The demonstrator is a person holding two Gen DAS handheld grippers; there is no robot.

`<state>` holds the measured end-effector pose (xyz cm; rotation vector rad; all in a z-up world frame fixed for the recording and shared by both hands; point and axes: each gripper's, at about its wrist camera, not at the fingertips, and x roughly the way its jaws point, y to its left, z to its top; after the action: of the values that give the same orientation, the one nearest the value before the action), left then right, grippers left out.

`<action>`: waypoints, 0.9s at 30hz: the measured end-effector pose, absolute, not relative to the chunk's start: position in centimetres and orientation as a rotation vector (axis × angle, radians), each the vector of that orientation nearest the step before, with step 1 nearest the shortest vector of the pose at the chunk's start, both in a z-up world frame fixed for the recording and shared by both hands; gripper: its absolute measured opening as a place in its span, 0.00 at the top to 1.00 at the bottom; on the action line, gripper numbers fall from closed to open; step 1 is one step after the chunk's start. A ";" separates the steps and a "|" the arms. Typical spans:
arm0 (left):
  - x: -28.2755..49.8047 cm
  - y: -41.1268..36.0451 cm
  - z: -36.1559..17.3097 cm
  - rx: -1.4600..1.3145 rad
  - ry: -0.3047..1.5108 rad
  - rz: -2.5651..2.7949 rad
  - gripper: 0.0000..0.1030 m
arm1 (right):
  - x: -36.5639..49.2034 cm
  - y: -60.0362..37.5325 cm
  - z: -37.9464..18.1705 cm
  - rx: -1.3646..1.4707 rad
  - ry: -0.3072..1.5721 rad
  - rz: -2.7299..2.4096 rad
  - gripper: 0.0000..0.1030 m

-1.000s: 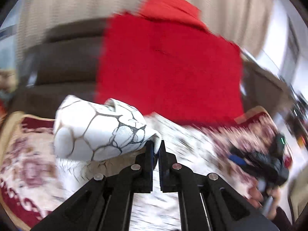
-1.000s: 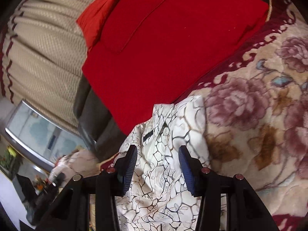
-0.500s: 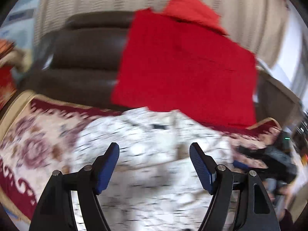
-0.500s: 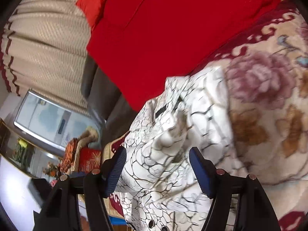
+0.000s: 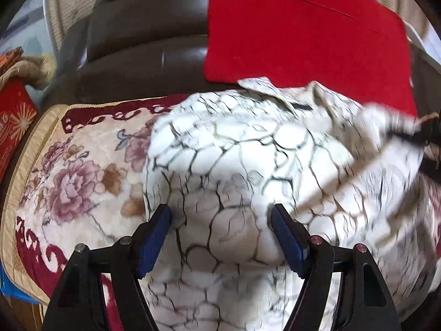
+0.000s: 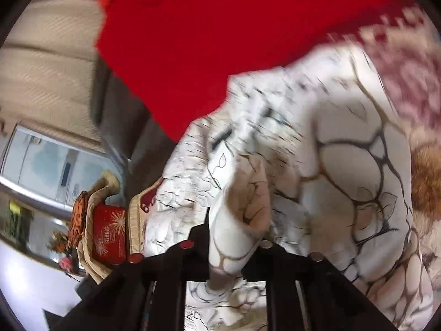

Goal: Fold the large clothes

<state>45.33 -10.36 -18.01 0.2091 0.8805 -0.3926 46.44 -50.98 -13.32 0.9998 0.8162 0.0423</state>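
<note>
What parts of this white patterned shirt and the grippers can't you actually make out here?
- Right wrist view: the right gripper is closing; a bunched fold of the shirt covers its fingertips.
- Left wrist view: the shirt's right side is motion-blurred; the other gripper there is a dark smear.
- Left wrist view: the shirt's lower hem is cut off behind the open left gripper.

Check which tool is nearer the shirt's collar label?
Right, probably. The right tool is closing on a shirt fold just below the collar label. The left tool is open over the body, farther down.
</note>
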 end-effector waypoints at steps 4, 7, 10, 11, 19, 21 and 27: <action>44.1 -9.1 -16.8 0.068 0.854 -0.427 0.27 | 42.2 -49.0 -6.0 0.779 0.512 0.190 0.89; 43.0 -9.5 -16.3 -0.001 0.772 -0.403 0.27 | 39.3 -48.1 -3.9 0.622 0.427 0.197 0.89; 41.9 -10.5 -17.5 -0.056 0.751 -0.412 0.27 | 38.8 -49.3 -7.3 0.500 0.572 0.006 0.89; 41.5 -11.2 -18.2 -0.029 0.769 -0.414 0.27 | 39.2 -50.0 -8.9 0.482 0.655 -0.055 0.85; 40.5 -10.7 -16.5 0.000 0.668 -0.449 0.26 | 36.7 -54.9 -10.3 0.650 0.692 -0.201 0.32; 40.9 -10.0 -16.5 -0.013 0.658 -0.412 0.25 | 35.0 -55.0 -8.1 0.666 0.501 -0.248 0.27; 43.6 -10.2 -20.1 0.066 0.826 -0.309 0.17 | 39.5 -48.9 -9.6 0.475 0.688 -0.057 0.51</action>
<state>43.61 -10.20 -20.12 0.0655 0.8260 -0.3088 39.46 -48.90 -9.60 0.4753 0.6881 -0.0567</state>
